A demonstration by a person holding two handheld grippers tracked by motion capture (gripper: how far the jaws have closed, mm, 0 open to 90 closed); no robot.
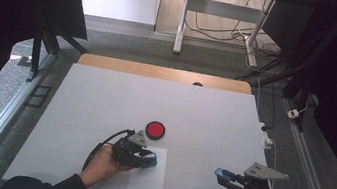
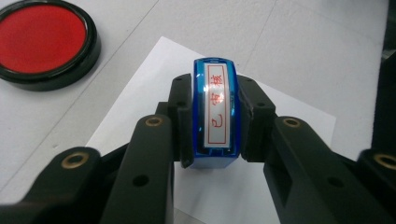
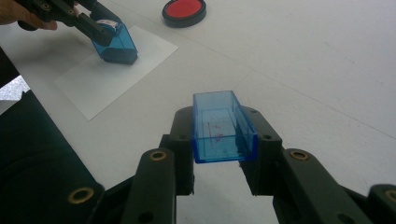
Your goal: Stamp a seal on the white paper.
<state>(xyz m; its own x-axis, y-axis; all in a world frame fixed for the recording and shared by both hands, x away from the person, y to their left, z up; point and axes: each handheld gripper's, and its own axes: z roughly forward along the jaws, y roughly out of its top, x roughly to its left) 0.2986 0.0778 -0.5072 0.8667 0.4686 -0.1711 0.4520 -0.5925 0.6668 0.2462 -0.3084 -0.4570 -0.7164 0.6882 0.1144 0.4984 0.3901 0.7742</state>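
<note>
Pressing squarely is what this step calls for, I judge: the left tool (image 1: 145,160) is clamped on a translucent blue plastic stamp block with a white label of red characters (image 2: 216,114), whose base sits on the white rectangular paper sheet (image 1: 147,178), so the block should stand flat, not tilted, and lift straight off to avoid smearing. The paper serves as landmark: matte, thin, flat on the pale smooth bench (image 1: 204,115). Just beyond the paper's far edge sits a round ink pad with glossy black rim and red felt-like centre (image 1: 155,130). Well to the right of the paper, the right tool (image 1: 224,175) is clamped on a clear blue, box-shaped plastic cap (image 3: 223,127), open end facing away, held above the bench. Both blue pieces look hard, glossy and slippery, so firm grips matter.
</note>
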